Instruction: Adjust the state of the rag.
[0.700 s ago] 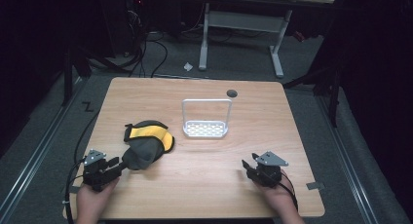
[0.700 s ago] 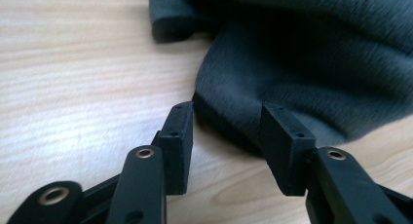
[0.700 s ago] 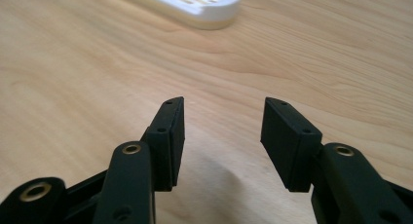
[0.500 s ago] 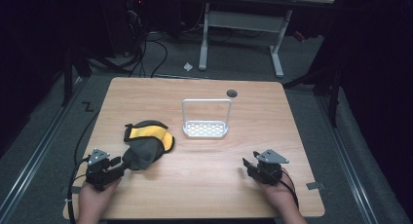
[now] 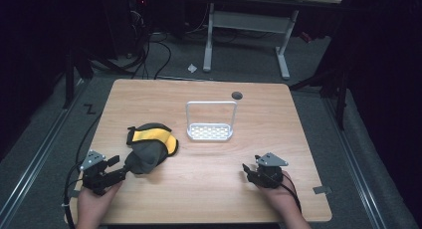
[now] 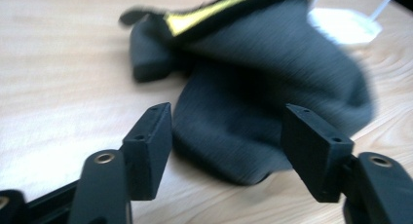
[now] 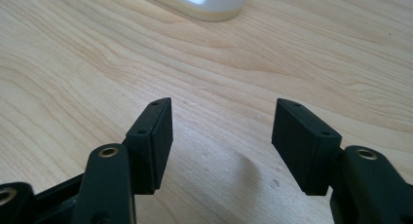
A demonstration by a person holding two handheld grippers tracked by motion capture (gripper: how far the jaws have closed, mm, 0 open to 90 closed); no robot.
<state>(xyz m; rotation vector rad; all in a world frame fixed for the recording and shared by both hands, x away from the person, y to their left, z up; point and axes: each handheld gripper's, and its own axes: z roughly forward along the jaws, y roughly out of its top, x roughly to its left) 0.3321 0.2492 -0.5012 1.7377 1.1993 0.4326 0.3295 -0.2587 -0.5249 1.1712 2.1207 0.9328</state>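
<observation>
A dark grey and yellow fabric item [image 5: 149, 147], crumpled like a cap or pouch, lies on the left part of the wooden table [image 5: 199, 199]. My left gripper [image 5: 121, 169] is open at its near-left edge, fingertips almost touching the cloth. In the left gripper view the grey fabric [image 6: 263, 102] sits just beyond the open left gripper [image 6: 234, 141], with nothing between the jaws. A white rack [image 5: 210, 122] with a wire handle stands at the table's middle. My right gripper [image 5: 247, 173] rests open at the near right. In the right gripper view it [image 7: 221, 136] is over bare wood.
A small round dark hole [image 5: 237, 95] marks the far side of the table. The rack's white base [image 7: 204, 0] lies ahead of the right gripper. A desk frame and cables stand on the floor beyond the table.
Both hands have drifted very slightly toward the near edge. Both sets of jaws stay open, and the fabric and rack have not moved.
</observation>
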